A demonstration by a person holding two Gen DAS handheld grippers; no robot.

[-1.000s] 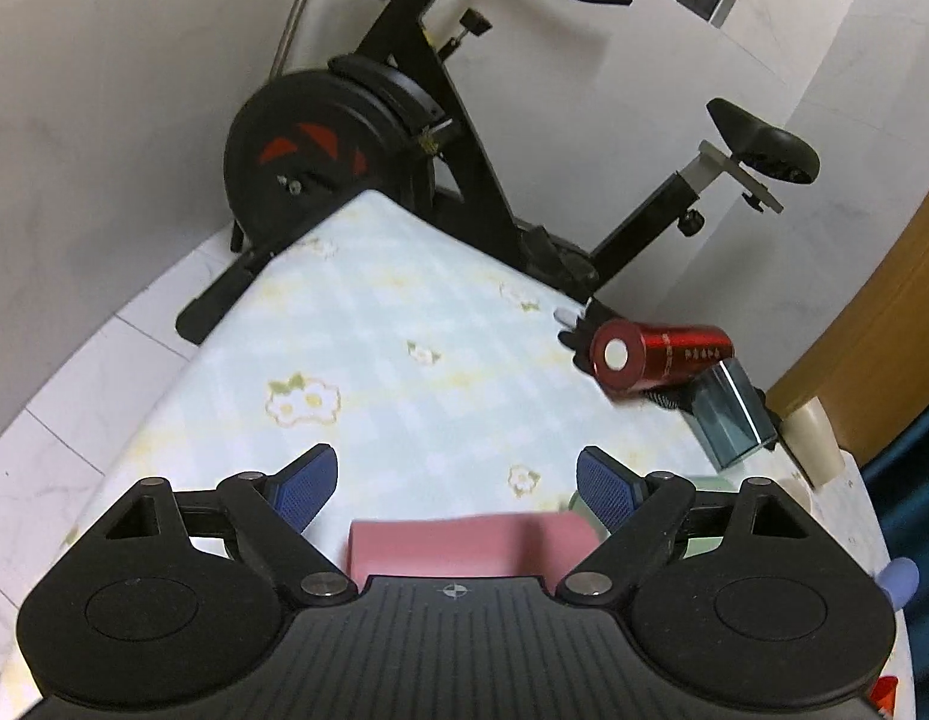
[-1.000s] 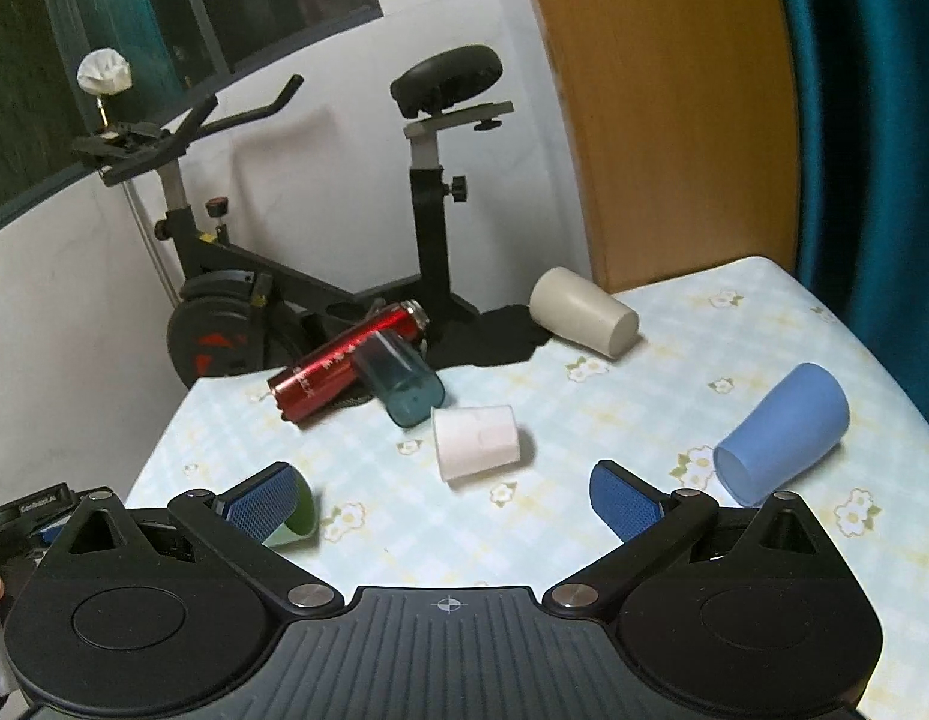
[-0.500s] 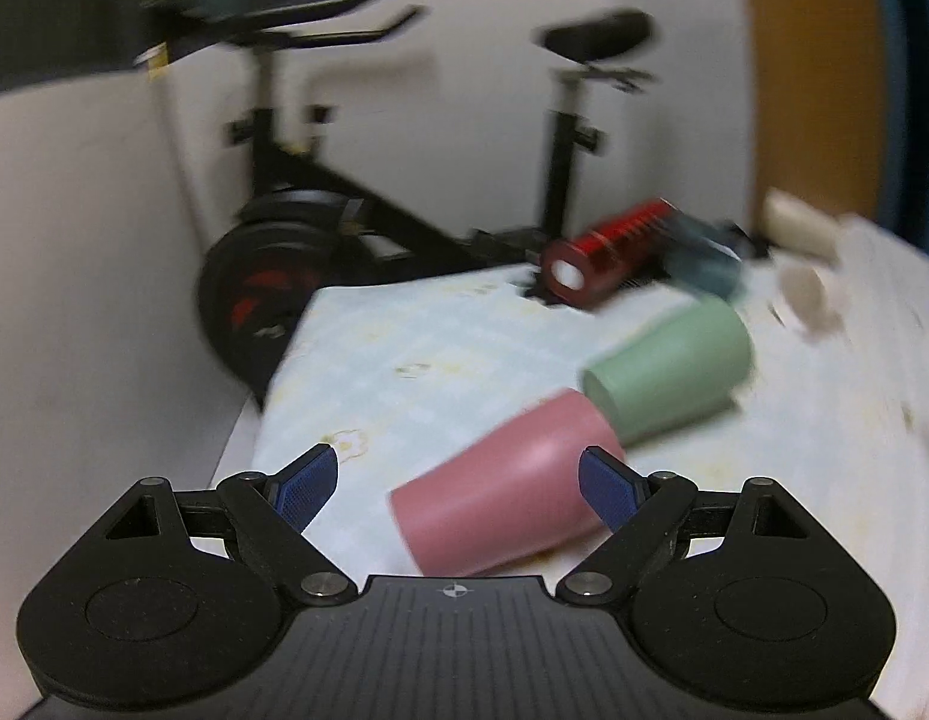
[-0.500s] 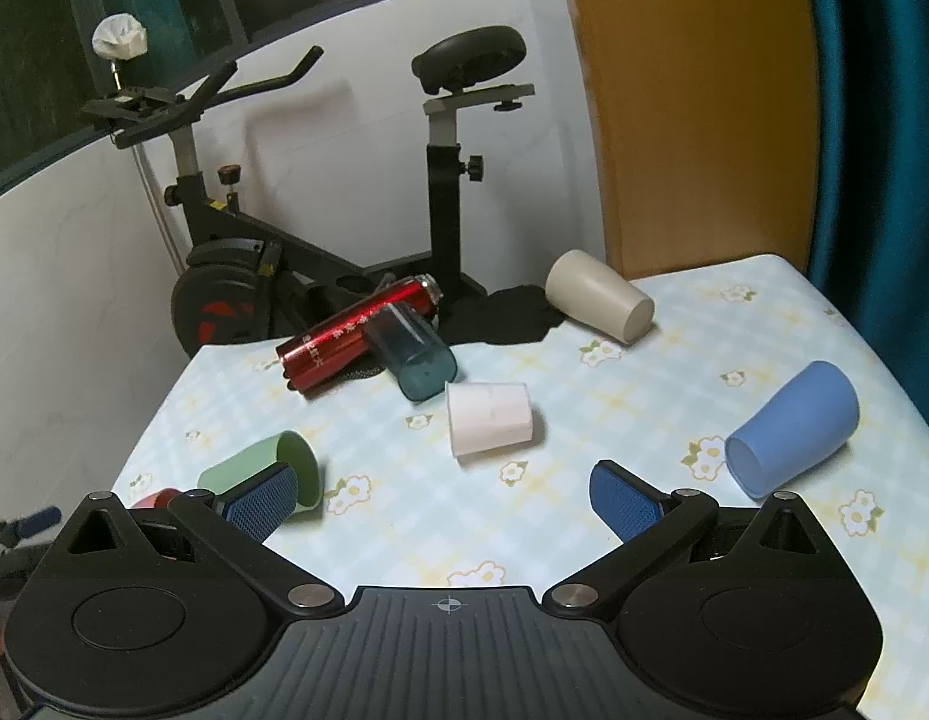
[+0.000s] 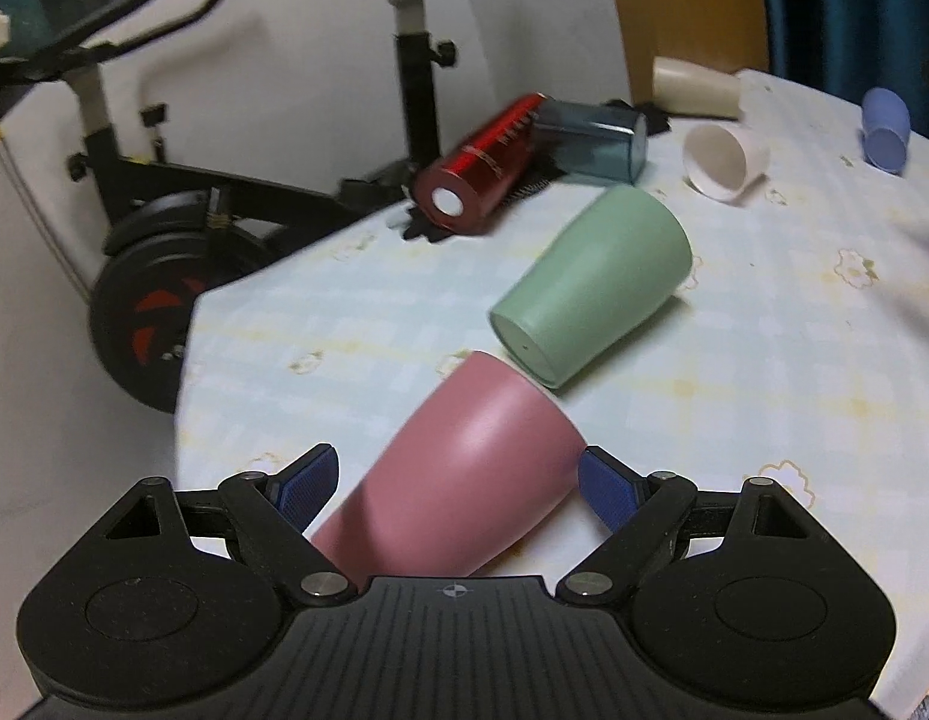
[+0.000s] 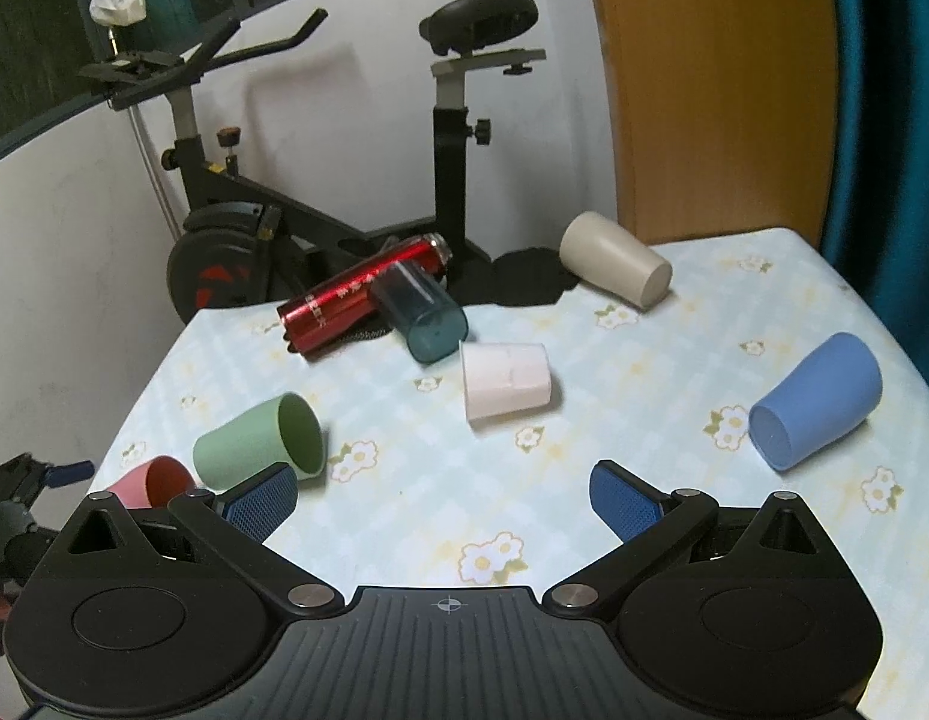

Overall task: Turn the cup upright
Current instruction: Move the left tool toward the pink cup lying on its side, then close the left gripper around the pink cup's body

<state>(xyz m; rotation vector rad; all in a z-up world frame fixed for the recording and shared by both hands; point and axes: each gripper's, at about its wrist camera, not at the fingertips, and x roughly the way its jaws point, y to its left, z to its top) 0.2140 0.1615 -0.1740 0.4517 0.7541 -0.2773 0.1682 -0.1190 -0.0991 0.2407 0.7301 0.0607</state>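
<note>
A pink cup [image 5: 458, 480] lies on its side at the table's near left corner; it also shows in the right wrist view [image 6: 149, 482], mouth toward that camera. My left gripper [image 5: 458, 483] is open, with the pink cup lying between its blue pads [image 5: 308, 483], which stand apart from it. A green cup [image 5: 590, 285] lies on its side just beyond; it shows in the right wrist view too [image 6: 254, 444]. My right gripper [image 6: 443, 501] is open and empty above the table's front middle.
On the flowered tablecloth [image 6: 584, 420] lie a white cup [image 6: 506, 381], a blue cup [image 6: 815, 399], a beige cup [image 6: 614, 267], a teal tumbler [image 6: 419, 315] and a red bottle [image 6: 362, 294]. An exercise bike [image 6: 254, 228] stands behind the table's far edge.
The left gripper has swung right and tilted, so the pink cup now lies lengthwise between its pads with the green cup ahead. The right gripper has risen slightly.
</note>
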